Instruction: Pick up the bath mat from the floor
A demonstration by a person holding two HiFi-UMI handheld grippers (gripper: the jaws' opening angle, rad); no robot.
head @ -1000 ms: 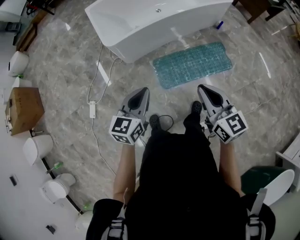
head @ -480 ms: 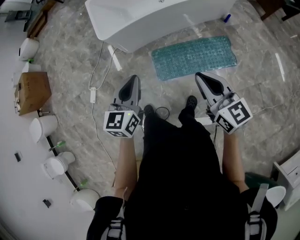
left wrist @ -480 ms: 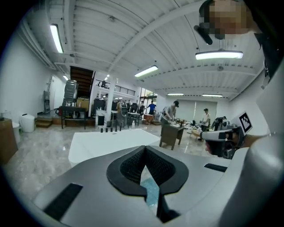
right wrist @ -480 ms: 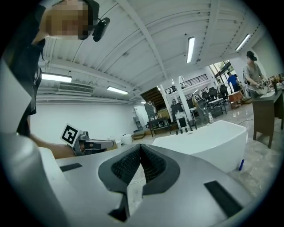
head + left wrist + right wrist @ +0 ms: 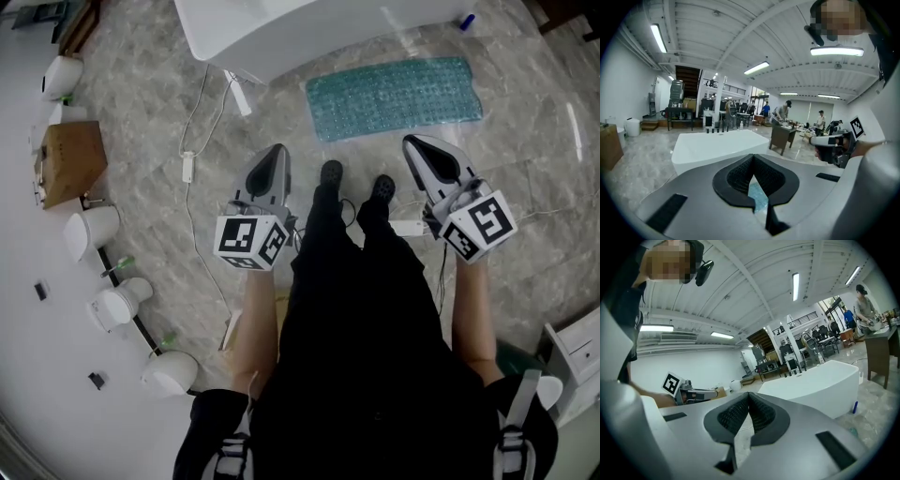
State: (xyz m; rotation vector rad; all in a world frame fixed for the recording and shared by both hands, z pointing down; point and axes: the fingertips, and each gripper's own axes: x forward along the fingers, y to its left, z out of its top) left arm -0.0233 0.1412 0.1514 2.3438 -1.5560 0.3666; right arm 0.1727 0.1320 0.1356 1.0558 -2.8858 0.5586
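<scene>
The teal bath mat [image 5: 394,96] lies flat on the marble floor in front of the white bathtub [image 5: 300,28]. In the head view my left gripper [image 5: 277,152] and right gripper [image 5: 415,142] are held side by side at waist height, short of the mat's near edge, both pointing toward it. Both are shut and hold nothing. In the left gripper view the closed left gripper [image 5: 752,158] shows a sliver of the mat [image 5: 757,197] through the gap below its pads. The right gripper [image 5: 749,394] faces the bathtub [image 5: 820,380] with its pads together.
A white cable with a power brick [image 5: 187,169] runs from the tub across the floor on the left. A cardboard box [image 5: 70,164] and several white fixtures [image 5: 89,234] line the left wall. A blue bottle [image 5: 466,19] stands by the tub. The person's shoes [image 5: 330,173] stand between the grippers.
The person has stepped forward, so the mat and tub have come closer to both grippers. Both grippers stayed shut and empty.
</scene>
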